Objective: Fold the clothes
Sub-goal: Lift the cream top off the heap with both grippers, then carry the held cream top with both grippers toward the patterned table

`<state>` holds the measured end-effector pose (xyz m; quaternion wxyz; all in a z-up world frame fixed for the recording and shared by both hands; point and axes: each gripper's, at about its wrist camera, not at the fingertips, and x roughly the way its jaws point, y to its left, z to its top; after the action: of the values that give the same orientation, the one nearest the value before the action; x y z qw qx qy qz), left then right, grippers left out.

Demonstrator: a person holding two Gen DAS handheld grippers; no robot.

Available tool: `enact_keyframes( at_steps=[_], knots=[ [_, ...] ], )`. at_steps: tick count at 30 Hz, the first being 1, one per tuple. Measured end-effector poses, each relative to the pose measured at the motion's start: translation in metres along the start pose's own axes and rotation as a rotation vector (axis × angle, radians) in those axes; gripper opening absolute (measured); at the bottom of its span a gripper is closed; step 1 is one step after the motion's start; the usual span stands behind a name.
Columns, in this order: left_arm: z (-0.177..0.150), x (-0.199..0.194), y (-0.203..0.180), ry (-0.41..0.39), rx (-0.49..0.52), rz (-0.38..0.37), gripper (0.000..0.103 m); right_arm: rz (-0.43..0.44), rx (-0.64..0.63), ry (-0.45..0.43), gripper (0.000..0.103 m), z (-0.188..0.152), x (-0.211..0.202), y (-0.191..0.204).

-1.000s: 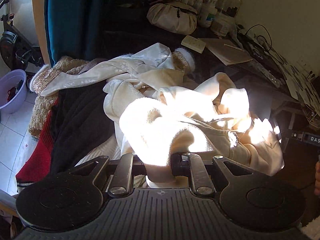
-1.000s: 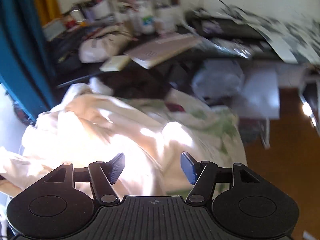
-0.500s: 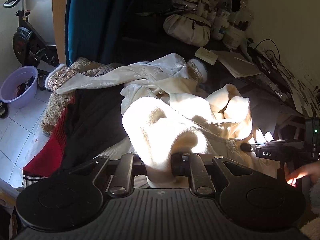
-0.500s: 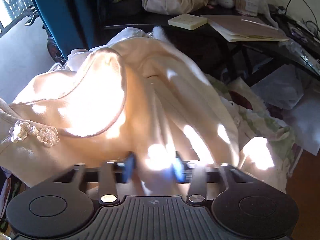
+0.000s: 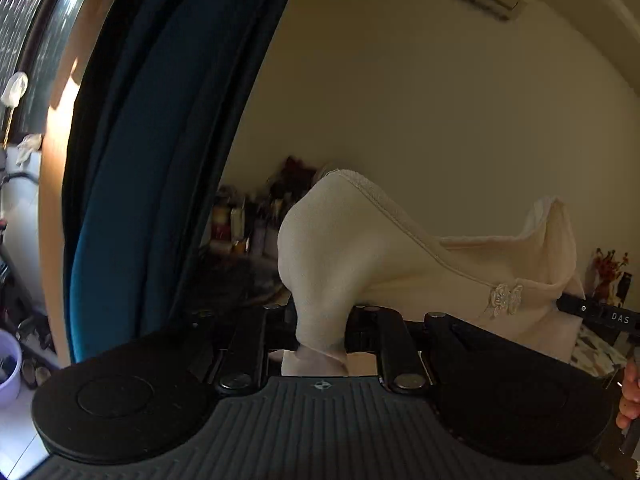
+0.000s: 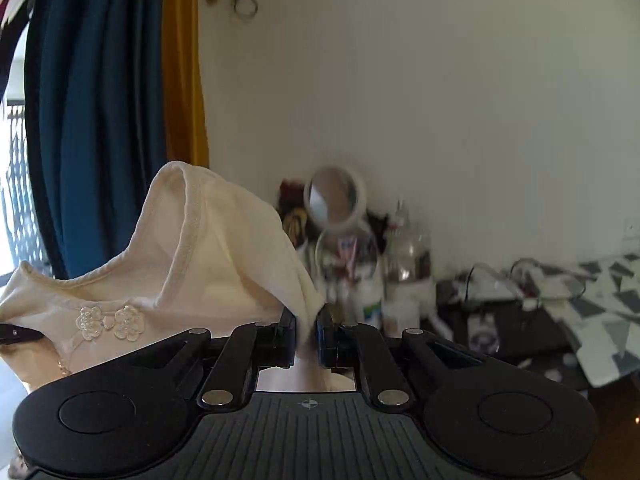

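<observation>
Both grippers have swung up off the heap, and the cream top (image 5: 384, 256) has come with them: a second ago it lay crumpled in the sun among the other clothes, and now it hangs in the air in front of the wall, stretched between the two hands. The left gripper (image 5: 320, 332) is clamped on a bunched shoulder, as it was before the lift. The right gripper (image 6: 306, 336), which stood wide a second ago, has snapped together on the other shoulder, cloth pinched thin between its blue pads. The neckline with its small flower beads (image 6: 108, 322) sags between them. To my eye that means the garment is picked and opened out; what remains is laying it flat and making the folds.
</observation>
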<state>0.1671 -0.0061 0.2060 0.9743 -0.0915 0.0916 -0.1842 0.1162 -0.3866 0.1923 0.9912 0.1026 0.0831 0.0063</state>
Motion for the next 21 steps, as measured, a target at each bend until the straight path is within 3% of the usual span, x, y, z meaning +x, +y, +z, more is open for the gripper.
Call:
enact_keyframes(
  at_steps=[3,8,11,17,21],
  knots=[
    [0.032,-0.003,-0.019,-0.120,0.031,-0.099,0.017,-0.026,0.018,-0.133,0.009,0.037,-0.030,-0.004],
    [0.058,0.011,-0.035,-0.178,-0.020,-0.287,0.017,-0.091,0.000,-0.208,0.009,0.069,-0.063,-0.010],
    [0.055,0.022,-0.059,-0.231,0.039,-0.357,0.017,-0.159,-0.037,-0.220,0.009,0.068,-0.080,-0.012],
    [0.048,0.049,-0.120,-0.197,0.018,-0.579,0.016,-0.253,-0.116,-0.194,0.009,0.053,-0.130,-0.024],
    [0.031,0.057,-0.187,-0.182,0.068,-0.604,0.016,-0.262,-0.069,-0.168,0.009,0.040,-0.164,-0.062]
  ],
)
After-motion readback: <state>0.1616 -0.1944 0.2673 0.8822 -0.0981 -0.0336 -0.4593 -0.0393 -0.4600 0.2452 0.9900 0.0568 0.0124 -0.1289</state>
